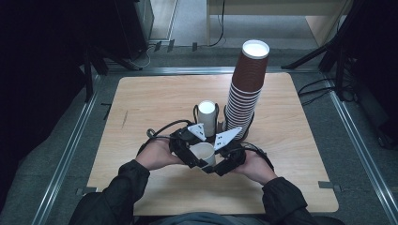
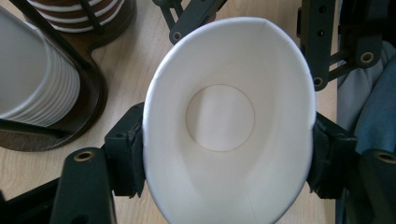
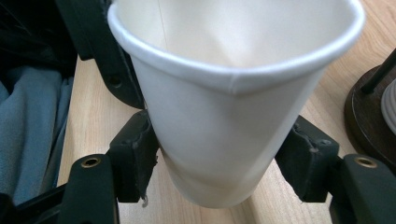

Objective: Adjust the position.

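White cup (image 1: 205, 153) upright between both grippers, 6 o'clock of cup stack (image 1: 245, 93); left gripper (image 2: 226, 161) and right gripper (image 3: 224, 163) jaws both clamp it, rim squeezed oval.

Dim room, bright tabletop, soft close-ups

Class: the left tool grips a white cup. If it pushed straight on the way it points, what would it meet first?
Probably the right tool, right behind the white cup both clamp; its black links show just past the cup's rim in the left gripper view. Depth is uncertain.
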A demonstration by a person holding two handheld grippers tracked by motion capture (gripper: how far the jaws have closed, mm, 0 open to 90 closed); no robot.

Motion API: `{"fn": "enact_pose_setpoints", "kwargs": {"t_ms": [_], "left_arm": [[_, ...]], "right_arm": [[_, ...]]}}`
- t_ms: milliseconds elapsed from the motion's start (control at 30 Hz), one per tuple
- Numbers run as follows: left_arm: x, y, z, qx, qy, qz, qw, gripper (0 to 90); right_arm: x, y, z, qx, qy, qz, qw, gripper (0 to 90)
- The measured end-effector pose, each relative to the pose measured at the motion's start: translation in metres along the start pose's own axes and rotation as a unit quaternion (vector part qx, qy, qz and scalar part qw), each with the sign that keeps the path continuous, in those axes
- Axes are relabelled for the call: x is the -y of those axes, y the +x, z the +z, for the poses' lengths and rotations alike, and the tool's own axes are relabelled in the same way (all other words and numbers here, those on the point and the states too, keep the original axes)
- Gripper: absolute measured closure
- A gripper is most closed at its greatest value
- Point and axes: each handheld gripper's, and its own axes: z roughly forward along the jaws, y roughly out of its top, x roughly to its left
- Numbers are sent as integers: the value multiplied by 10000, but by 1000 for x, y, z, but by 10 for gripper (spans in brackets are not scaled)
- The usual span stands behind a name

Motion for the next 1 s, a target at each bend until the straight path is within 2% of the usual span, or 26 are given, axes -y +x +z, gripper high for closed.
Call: {"fn": "enact_pose_setpoints", "kwargs": {"t_ms": [133, 200, 267, 400, 533, 733, 833, 900, 933, 1000], "left_arm": [[2, 2, -3, 25, -113, 9, 9999, 242], [4, 3, -6, 44, -219, -116, 9997, 167], [6, 5, -9, 78, -386, -188, 9990, 131], [13, 7, -17, 55, -694, -229, 9973, 128], [22, 7, -19, 101, -1040, -342, 9939, 129], [27, 4, -19, 78, -1511, -382, 9877, 129], [25, 3, -16, 99, -1610, -392, 9861, 129], [24, 2, -13, 189, -1661, -404, 9851, 131], [23, 2, -11, 272, -1650, -403, 9851, 132], [22, 2, -8, 287, -1586, -420, 9860, 132]], "right_arm": [[-2, 1, -2, 45, -60, -76, 9999, 344], [-3, 2, -3, 83, -122, -103, 9998, 344], [-3, 1, -5, 112, -144, -99, 9998, 344], [-2, -1, -7, 116, -181, -60, 9997, 343], [-3, -2, -9, 99, -301, -45, 9995, 343], [-3, -1, -11, -6, -407, 62, 9992, 342], [-4, -2, -12, -24, -504, 29, 9987, 342], [-4, -2, -12, -61, -555, 12, 9984, 342], [-4, -1, -12, -86, -561, 25, 9984, 342], [-5, -1, -12, -89, -556, 32, 9984, 342]]}}
